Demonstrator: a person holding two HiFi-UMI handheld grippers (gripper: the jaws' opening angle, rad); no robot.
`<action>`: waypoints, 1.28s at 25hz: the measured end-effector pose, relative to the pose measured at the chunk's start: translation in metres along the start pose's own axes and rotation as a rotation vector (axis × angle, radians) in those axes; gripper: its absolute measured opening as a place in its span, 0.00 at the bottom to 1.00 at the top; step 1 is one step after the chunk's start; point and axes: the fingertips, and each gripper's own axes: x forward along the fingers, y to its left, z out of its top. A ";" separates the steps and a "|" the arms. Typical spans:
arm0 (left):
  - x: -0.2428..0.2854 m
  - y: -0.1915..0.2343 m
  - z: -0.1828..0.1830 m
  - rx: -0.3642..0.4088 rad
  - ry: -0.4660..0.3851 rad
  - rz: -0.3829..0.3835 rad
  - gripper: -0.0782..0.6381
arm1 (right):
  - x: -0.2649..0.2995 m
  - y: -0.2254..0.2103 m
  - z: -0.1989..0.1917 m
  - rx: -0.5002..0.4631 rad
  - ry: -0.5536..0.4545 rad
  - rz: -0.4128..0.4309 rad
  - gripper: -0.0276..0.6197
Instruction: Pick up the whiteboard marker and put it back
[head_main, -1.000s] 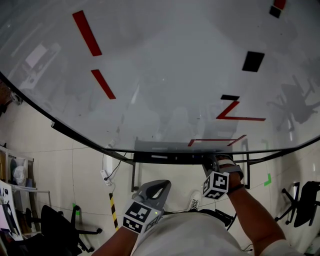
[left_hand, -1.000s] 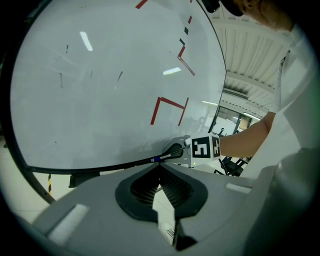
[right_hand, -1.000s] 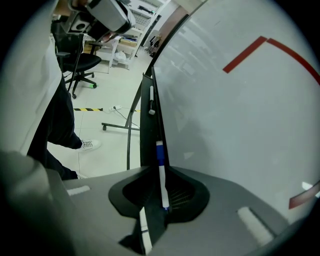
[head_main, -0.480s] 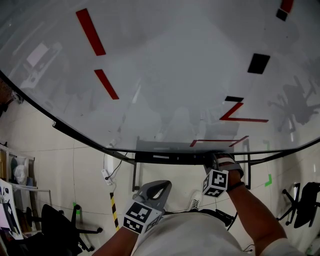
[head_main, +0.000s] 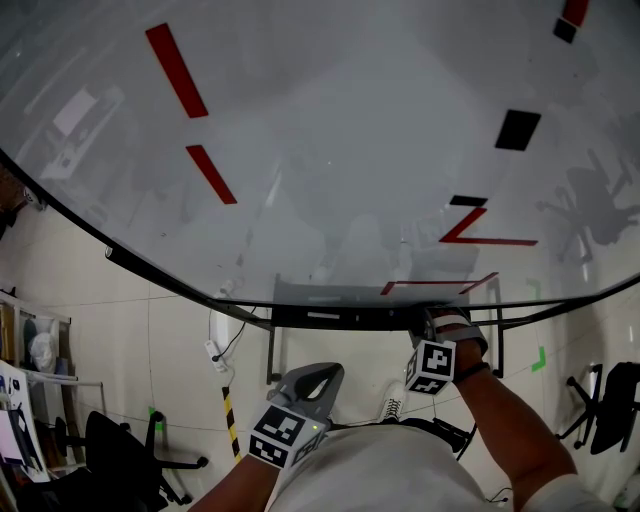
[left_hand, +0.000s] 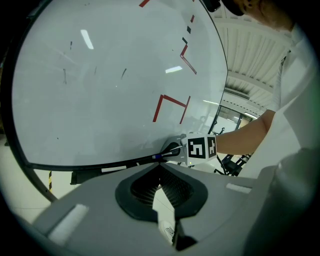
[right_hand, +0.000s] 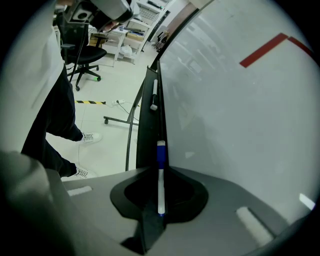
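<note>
We face a wide whiteboard (head_main: 330, 150) that fills most of the head view. It carries 2 slanted red strips (head_main: 176, 67) near its upper left corner, a red angle (head_main: 470, 228) toward its lower right, and a black square (head_main: 517, 130) above that angle. Below the board we see pale floor tiles (head_main: 150, 340). A black office chair (head_main: 120, 455) stands at the lower left of the head view, and a strip of yellow and black tape (head_main: 228, 420) lies on the floor.

A dark tray (head_main: 350, 316) runs along the board's bottom edge. The right gripper (head_main: 430, 322) reaches up to the right end of this tray, with its marker cube facing us. In its own view, both jaws are clamped on the marker (right_hand: 160, 187), a thin white pen with a blue cap. The marker points away along the tray, close beside the board's bottom edge. We cannot tell whether it rests on the tray or sits just above it. Farther along the same tray lies a 2nd white pen (right_hand: 154, 94), well apart from the held one.

The left gripper (head_main: 312, 375) hangs lower, well below the tray and to the left of the right gripper. In its own view, we find the jaw tips drawn together with nothing between them. Only floor and a white shoe (left_hand: 169, 231) show through the slim gap behind the tips.
</note>
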 end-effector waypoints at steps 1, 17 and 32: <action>0.000 0.000 0.000 0.000 0.001 -0.001 0.12 | 0.000 0.000 0.000 0.000 0.001 0.000 0.08; 0.001 -0.004 0.000 0.012 -0.004 -0.005 0.12 | 0.000 -0.001 0.001 -0.010 0.010 -0.007 0.08; 0.004 -0.015 0.003 0.042 0.004 -0.028 0.12 | -0.050 -0.017 0.003 0.221 -0.114 -0.075 0.10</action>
